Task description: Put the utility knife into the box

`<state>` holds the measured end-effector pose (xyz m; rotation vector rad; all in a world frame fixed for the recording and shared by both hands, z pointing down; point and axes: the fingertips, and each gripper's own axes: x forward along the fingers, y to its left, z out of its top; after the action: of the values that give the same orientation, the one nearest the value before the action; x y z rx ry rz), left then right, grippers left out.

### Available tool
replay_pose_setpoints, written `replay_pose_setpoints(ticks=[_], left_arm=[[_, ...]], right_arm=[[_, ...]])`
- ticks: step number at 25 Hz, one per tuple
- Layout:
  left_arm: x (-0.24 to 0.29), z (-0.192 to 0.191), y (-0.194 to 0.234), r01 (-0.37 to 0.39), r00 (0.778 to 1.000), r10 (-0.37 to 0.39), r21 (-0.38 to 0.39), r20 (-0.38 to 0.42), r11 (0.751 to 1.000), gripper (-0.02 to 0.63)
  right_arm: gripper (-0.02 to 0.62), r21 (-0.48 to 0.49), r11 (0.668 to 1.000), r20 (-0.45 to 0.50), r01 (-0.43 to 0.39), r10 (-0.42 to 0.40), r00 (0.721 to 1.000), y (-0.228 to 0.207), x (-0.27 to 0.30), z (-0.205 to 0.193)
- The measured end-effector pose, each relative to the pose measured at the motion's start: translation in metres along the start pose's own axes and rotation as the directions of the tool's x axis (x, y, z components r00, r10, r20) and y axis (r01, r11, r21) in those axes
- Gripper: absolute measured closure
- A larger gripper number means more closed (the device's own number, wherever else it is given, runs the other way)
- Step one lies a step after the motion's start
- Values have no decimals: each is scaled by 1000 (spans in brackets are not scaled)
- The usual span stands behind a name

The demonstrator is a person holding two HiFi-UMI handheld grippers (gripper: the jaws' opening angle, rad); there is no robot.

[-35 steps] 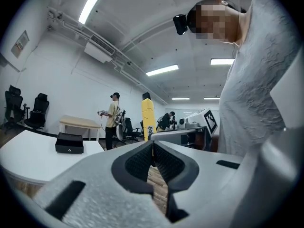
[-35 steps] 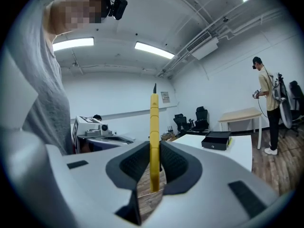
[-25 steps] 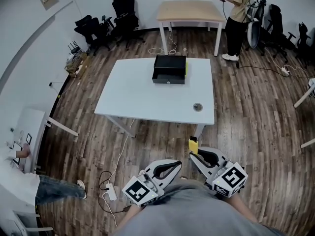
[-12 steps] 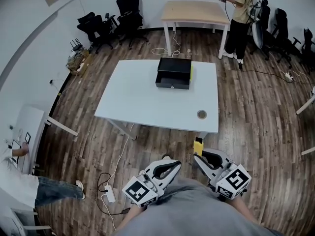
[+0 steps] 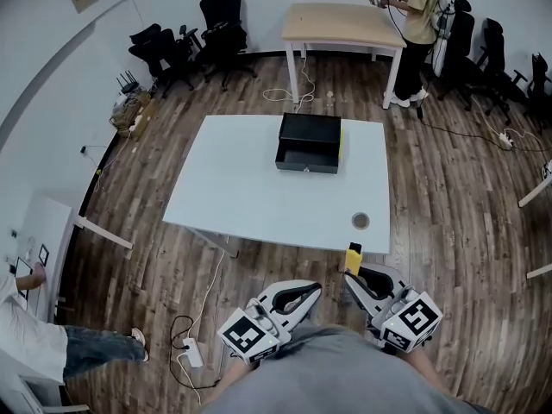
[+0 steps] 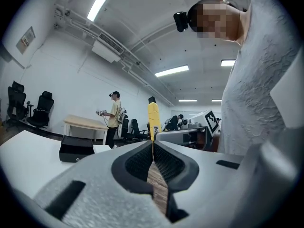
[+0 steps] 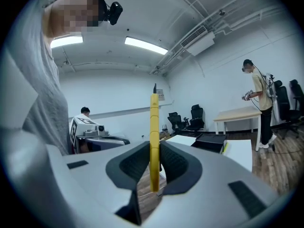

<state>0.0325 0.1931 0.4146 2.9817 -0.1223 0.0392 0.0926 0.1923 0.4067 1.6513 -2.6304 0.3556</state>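
Observation:
The yellow utility knife [image 5: 354, 259] stands upright between the jaws of my right gripper [image 5: 352, 276], just short of the white table's [image 5: 241, 188] near edge. In the right gripper view the knife [image 7: 154, 141] is clamped edge-on by that gripper [image 7: 155, 148]. A black box [image 5: 309, 143] with its drawer partly out sits at the table's far side, well ahead of both grippers. My left gripper [image 5: 312, 290] hovers beside the right one, shut and empty. The left gripper view shows its closed gripper [image 6: 152, 146], the knife [image 6: 153, 119] and the box [image 6: 76, 148].
A round cable hole [image 5: 360, 221] lies near the table's front right corner. Beyond stand a wooden table [image 5: 345, 22], a standing person [image 5: 416, 24] and office chairs [image 5: 198, 33]. A power strip [image 5: 191, 352] and cables lie on the floor at left, near another person [image 5: 34, 348].
Both grippers have moved forward toward the white table, the knife still held. The table's near edge and the box now sit closer in the head view.

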Motion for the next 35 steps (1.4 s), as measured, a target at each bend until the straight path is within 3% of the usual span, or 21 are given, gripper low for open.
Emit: replay_pose_setpoints(ticks=[20, 35], left_arm=[[4, 29, 167, 39, 999, -40, -22, -3, 999, 588], [14, 27, 211, 73, 997, -74, -45, -9, 996, 588]], right_arm=[[517, -15, 998, 1, 61, -61, 998, -55, 142, 38], [517, -28, 996, -32, 91, -91, 995, -79, 179, 40]])
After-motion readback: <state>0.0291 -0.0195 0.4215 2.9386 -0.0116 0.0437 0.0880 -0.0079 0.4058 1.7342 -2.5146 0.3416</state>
